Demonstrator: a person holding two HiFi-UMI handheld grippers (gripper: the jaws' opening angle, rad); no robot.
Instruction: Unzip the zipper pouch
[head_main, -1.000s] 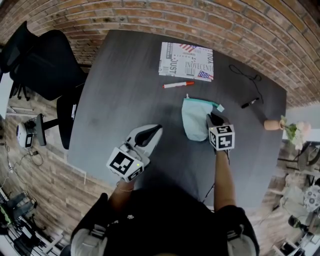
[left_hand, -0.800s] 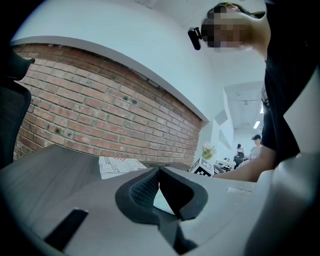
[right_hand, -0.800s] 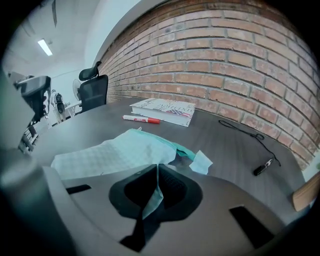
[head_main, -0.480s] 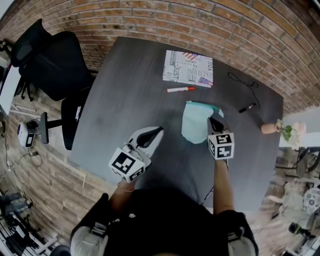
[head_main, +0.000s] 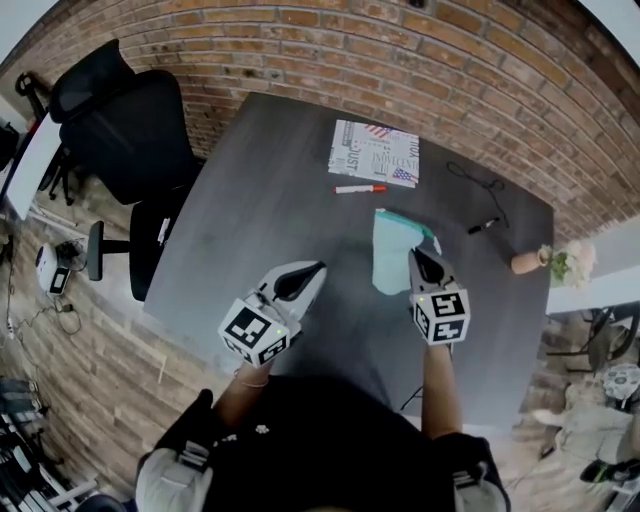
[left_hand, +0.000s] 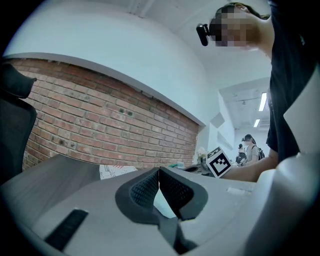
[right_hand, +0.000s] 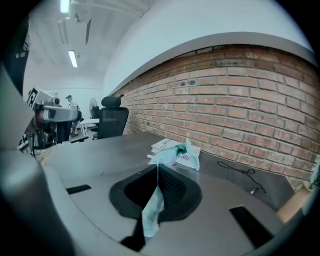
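Observation:
The teal zipper pouch (head_main: 392, 250) hangs off the dark table (head_main: 260, 180), pinched at its near edge by my right gripper (head_main: 415, 258). In the right gripper view the jaws have just been closing and now pinch the pale fabric, which runs through my right gripper (right_hand: 158, 172) and bunches into the pouch (right_hand: 172, 154) beyond the tips. My left gripper (head_main: 310, 268) hovers to the pouch's left, apart from it. In the left gripper view my left gripper (left_hand: 159, 172) is shut with nothing in it, and a sliver of the pouch (left_hand: 165, 202) shows behind the pads.
A printed booklet (head_main: 375, 152) and a red marker (head_main: 360, 188) lie beyond the pouch. A black cable (head_main: 478, 180), a black pen (head_main: 480, 226) and a small vase with flowers (head_main: 530, 262) sit at the right. A black office chair (head_main: 120, 130) stands left of the table.
The right gripper has risen with the pouch's near edge in it. The pouch, flat and wide on the table before, now hangs folded and narrow. The left gripper has shifted slightly.

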